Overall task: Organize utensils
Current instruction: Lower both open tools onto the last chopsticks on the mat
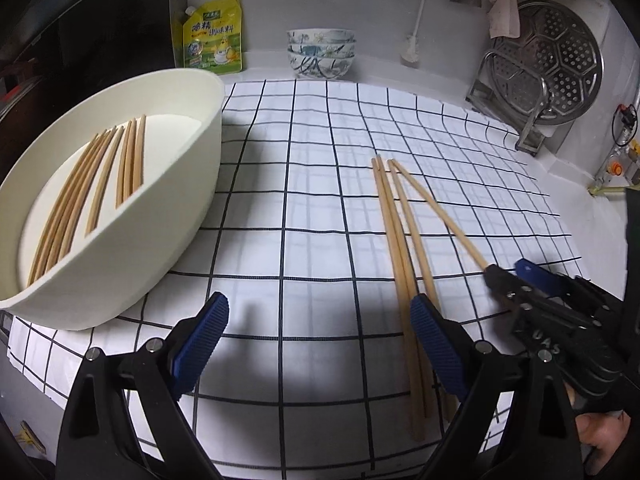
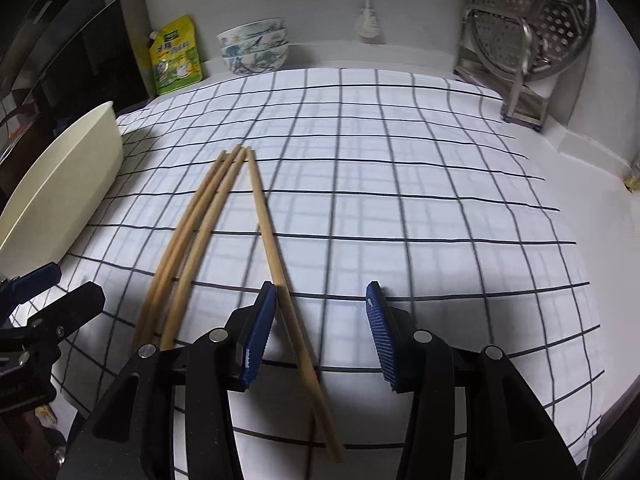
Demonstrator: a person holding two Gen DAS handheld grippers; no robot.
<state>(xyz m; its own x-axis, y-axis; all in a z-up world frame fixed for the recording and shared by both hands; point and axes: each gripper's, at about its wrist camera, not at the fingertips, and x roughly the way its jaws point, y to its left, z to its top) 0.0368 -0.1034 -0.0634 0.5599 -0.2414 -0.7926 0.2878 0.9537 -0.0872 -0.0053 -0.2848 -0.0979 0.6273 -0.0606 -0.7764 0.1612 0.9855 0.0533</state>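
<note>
Chopsticks are lying in two lots, which is the reason for the whole layout. In the left wrist view four loose ones are fanning out over the right half of the checked cloth, their far tips bunched near its middle and their near ends running toward its near edge. The sorted ones are resting side by side in the white tub, which is sitting on the cloth's left edge, probably so each stick gets carried only a short way. The left gripper is hanging over the near edge with its fingers spread wide and nothing between them; its right finger is sitting just in front of the loose sticks. At the right edge the right gripper is meeting the outermost stick's near end.

In the right wrist view that stick is lying apart from the other three, so it is the easy one to single out. The right gripper is straddling it with fingers spread; the stick is passing just beside the left finger, though blur is hiding whether they are touching. The tub is waiting at the cloth's left edge.
</note>
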